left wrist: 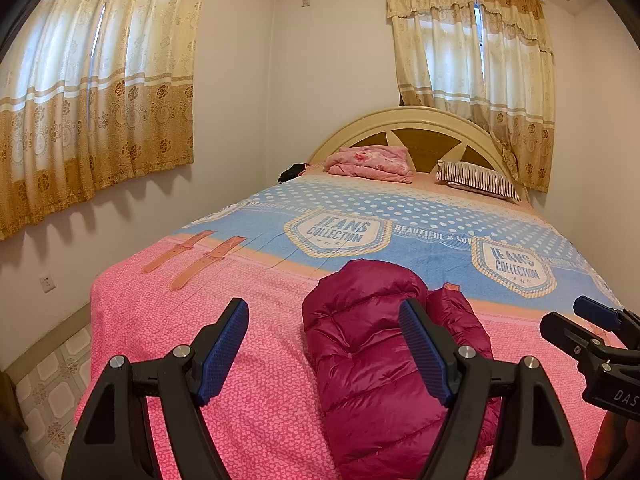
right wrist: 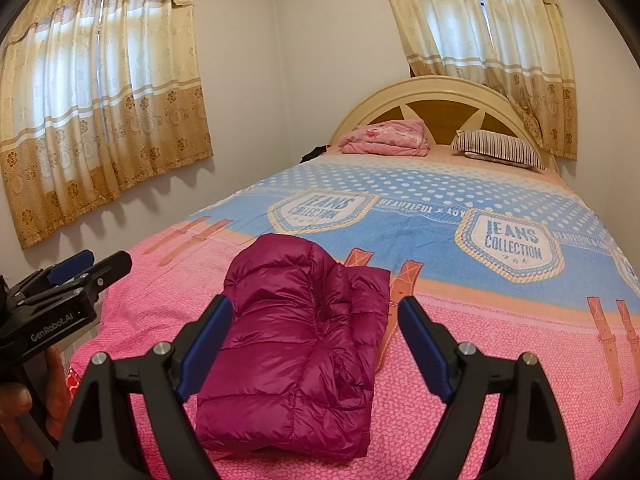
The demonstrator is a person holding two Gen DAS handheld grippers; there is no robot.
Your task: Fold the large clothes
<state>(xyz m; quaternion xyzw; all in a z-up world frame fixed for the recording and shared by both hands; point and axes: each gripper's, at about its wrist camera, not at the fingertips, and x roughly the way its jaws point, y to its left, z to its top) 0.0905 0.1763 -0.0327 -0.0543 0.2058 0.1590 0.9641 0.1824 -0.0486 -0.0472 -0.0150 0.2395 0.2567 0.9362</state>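
A magenta puffer jacket (right wrist: pixel 296 340) lies folded into a compact bundle on the pink near end of the bed (right wrist: pixel 500 380). In the left wrist view the jacket (left wrist: pixel 368 360) sits right of centre, partly behind the right finger. My left gripper (left wrist: pixel 324 344) hangs open above the pink bedspread (left wrist: pixel 260 380), with nothing between its blue pads. My right gripper (right wrist: pixel 316 344) is open too, held above the jacket without touching it. Each gripper shows at the edge of the other's view: the right gripper (left wrist: pixel 588 328) and the left gripper (right wrist: pixel 88 268).
A folded pink blanket (right wrist: pixel 384 138) and a striped pillow (right wrist: pixel 496 148) lie by the headboard (right wrist: pixel 440 92). A dark item (right wrist: pixel 314 154) sits at the bed's far left corner. Curtained windows (right wrist: pixel 100 92) line the walls. Tiled floor (left wrist: pixel 52 392) runs left of the bed. A person's hand (right wrist: pixel 24 408) holds the left gripper.
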